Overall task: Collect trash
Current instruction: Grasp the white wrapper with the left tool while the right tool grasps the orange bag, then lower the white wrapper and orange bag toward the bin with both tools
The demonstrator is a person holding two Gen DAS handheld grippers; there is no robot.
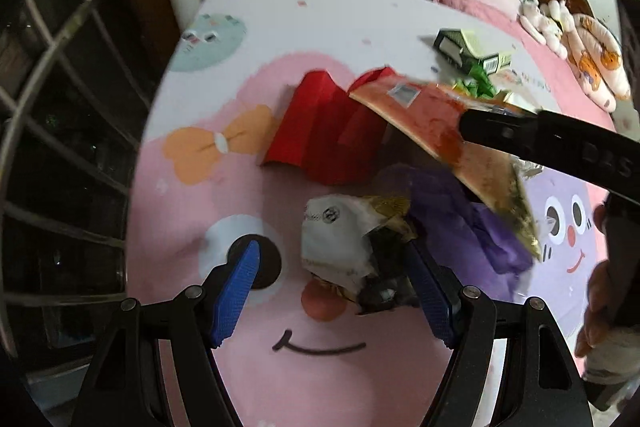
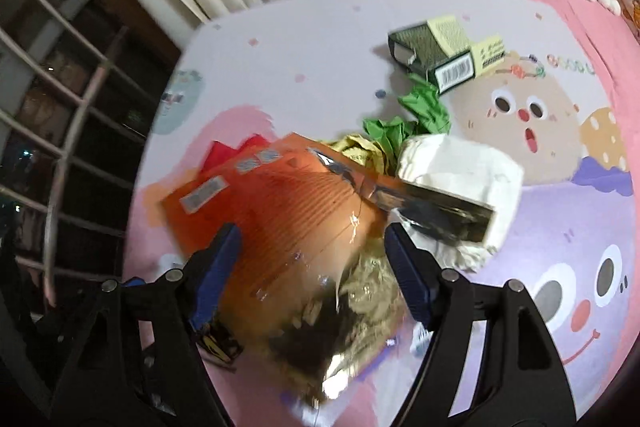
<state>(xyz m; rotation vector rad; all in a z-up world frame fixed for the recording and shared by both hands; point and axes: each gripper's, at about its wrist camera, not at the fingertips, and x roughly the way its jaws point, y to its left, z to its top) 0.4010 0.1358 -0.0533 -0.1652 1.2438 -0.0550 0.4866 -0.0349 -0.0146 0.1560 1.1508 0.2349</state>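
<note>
Here, orange snack bag (image 2: 280, 211) lying diagonal, gold end toward right gripper (image 2: 312, 267)

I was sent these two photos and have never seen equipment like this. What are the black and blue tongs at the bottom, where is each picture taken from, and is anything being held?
No robot here: a person holds a two-finger gripper in each hand, each with a wide-angle camera looking along its fingers. One picture is from the left gripper, the other from the right gripper. Both look down at a cartoon-print sheet strewn with trash: an orange snack bag, red paper, green paper, a dark green box and a white wrapper. Both grippers are open. The snack bag lies between the right one's fingers, not pinched; the white wrapper sits by the left one's fingers.
</note>
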